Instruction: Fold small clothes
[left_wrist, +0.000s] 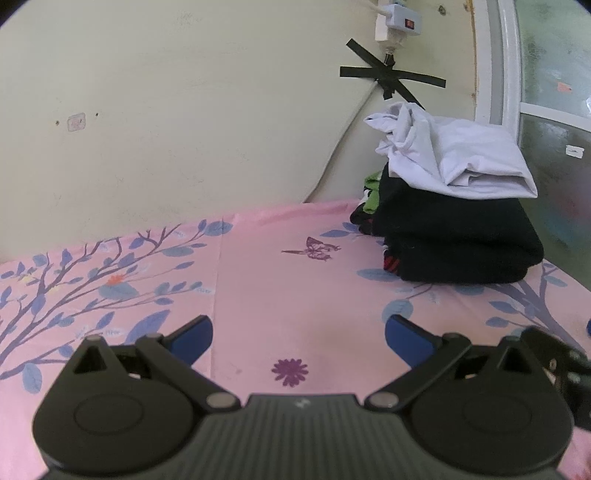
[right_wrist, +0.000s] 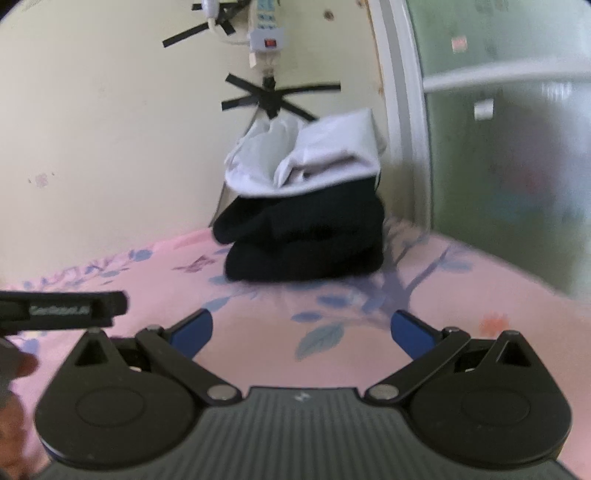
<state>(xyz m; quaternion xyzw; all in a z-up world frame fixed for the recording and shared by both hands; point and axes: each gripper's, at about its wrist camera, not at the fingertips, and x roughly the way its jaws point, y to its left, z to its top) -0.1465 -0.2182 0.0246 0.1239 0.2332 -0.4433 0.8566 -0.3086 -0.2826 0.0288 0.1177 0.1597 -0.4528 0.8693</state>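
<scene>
Left wrist view: left hand-held gripper (left_wrist: 298, 338) gapes empty over the bed (left_wrist: 258, 258); right hand-held gripper (right_wrist: 301, 334) likewise. Ahead-right, the folded stack (left_wrist: 458, 236) looks top-heavy; nudging its white garment (left_wrist: 454, 155) could topple it.

The whole right wrist view is smeared by motion blur, so the white lettering on the black bar (right_wrist: 62, 309) at the left edge cannot be read. A hand (right_wrist: 14, 384) at the lower left is cut off by the frame. In the left wrist view, green and red-striped garments (left_wrist: 373, 192) sit mostly hidden behind the black folded stack (left_wrist: 458, 243). The power strip (left_wrist: 397, 18) is cropped by the top edge.
</scene>
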